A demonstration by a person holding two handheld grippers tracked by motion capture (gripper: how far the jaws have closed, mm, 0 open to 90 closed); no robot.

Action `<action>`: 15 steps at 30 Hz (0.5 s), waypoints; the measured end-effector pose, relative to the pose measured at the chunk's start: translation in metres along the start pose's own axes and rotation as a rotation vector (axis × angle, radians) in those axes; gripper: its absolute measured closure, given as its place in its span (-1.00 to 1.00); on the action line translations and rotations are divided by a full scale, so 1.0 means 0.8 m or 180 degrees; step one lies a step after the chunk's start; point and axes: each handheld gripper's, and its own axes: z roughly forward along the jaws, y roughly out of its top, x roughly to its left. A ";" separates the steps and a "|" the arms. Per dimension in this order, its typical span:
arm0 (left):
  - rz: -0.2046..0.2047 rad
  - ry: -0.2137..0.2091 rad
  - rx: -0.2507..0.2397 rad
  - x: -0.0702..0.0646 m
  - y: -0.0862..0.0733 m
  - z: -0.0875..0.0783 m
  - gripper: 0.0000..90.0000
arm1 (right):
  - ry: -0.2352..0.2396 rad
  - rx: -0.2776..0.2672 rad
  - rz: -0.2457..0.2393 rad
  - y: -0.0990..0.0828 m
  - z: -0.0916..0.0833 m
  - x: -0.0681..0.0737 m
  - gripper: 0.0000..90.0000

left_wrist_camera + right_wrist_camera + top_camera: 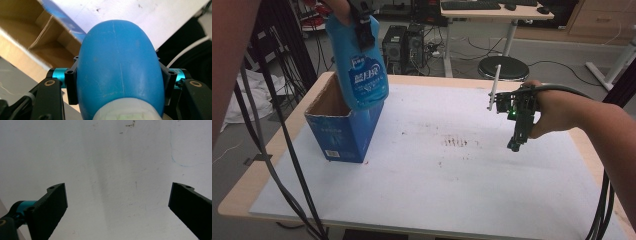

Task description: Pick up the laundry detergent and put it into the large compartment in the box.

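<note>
A blue detergent bottle [360, 65] with a printed label hangs upright, its base just above the open top of a blue cardboard box [343, 131] at the table's left. My left gripper [363, 22] is shut on the bottle's upper part. In the left gripper view the bottle [120, 72] bulges between the jaws, with the box's brown inside [32, 37] below it. My right gripper [516, 142] hovers over the right side of the white table cover [452, 170], pointing down. Its jaws stand wide open with nothing between them [117, 207].
The white cover carries dark smudges [457, 142] near its middle. Cables [287, 165] hang past the table's left edge. Beyond the table stand computer towers [404, 45], a black stool [503, 67] and a desk with a keyboard [472, 6].
</note>
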 end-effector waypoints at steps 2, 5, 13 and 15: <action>-0.0101 -0.0004 0.0005 0.011 -0.005 -0.006 -0.18 | -0.0004 -0.0005 -0.0003 0.000 0.000 0.000 -0.98; -0.0232 -0.0006 -0.0004 0.024 -0.011 -0.012 -0.18 | -0.0013 -0.0006 -0.0013 0.000 0.000 0.001 -0.98; -0.0620 -0.0002 -0.0009 0.054 -0.025 -0.017 -0.18 | -0.0022 -0.0006 0.0006 -0.002 -0.003 0.002 -0.98; -0.0714 0.0034 0.0007 0.059 -0.026 -0.016 -0.18 | -0.0022 -0.0014 -0.0003 -0.002 -0.003 0.002 -0.98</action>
